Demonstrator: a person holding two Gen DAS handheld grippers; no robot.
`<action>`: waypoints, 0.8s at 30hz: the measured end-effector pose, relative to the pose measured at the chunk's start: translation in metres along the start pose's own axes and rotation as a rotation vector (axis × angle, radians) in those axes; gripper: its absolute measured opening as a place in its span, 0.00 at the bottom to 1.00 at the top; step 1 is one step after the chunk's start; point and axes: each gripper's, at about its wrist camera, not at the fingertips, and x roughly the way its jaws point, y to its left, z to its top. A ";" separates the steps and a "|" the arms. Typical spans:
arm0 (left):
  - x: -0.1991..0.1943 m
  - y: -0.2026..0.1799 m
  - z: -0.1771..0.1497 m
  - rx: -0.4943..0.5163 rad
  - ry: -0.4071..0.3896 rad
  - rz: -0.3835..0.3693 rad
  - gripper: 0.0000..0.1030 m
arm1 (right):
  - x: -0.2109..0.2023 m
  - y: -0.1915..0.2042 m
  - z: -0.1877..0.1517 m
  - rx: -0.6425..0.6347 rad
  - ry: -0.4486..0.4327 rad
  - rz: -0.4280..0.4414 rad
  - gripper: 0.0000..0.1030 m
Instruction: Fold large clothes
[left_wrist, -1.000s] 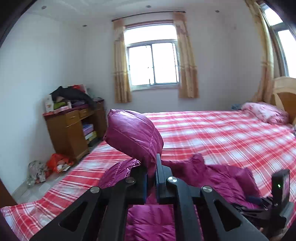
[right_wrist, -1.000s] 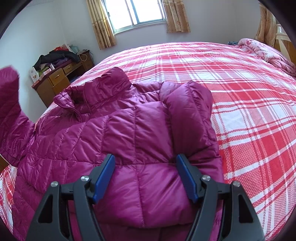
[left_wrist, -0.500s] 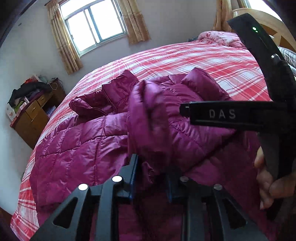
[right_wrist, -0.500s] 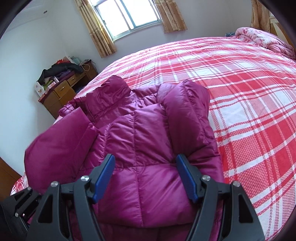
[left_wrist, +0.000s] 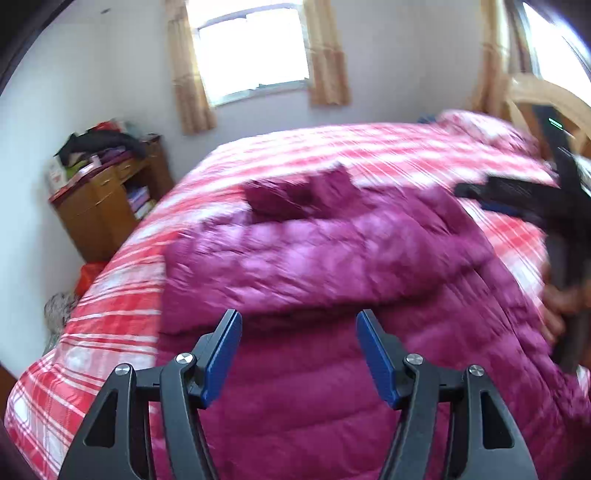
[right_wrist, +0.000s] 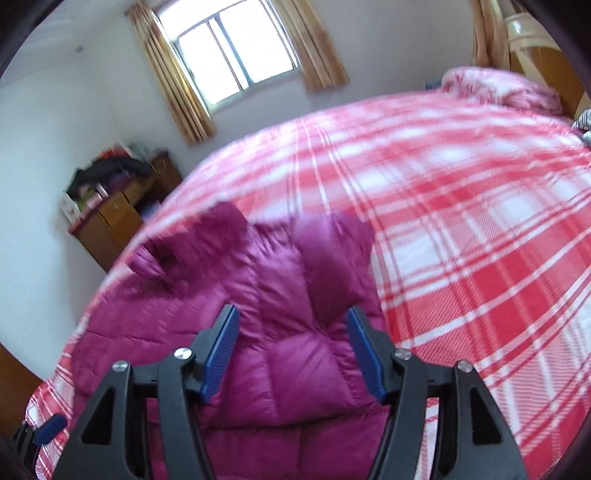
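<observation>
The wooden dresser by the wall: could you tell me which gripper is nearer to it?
Left. The left gripper is over the jacket's dresser side; the right gripper is over its far side, toward open bedspread.

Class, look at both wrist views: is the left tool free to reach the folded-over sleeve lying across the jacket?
Probably yes. The left tool is open and empty, and the sleeve lies just ahead of it on the jacket, with nothing between.

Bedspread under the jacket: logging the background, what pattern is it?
Red, pink and white plaid bedspread, clearest in the right wrist view.
</observation>
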 end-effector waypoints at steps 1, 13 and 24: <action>0.003 0.005 0.007 -0.013 -0.006 0.029 0.63 | -0.004 0.018 0.003 -0.054 0.008 0.035 0.63; 0.120 0.094 0.029 -0.226 0.154 0.334 0.64 | 0.080 0.100 -0.040 -0.405 0.291 0.013 0.39; 0.157 0.101 -0.011 -0.294 0.230 0.373 0.71 | 0.093 0.081 -0.058 -0.395 0.291 0.045 0.38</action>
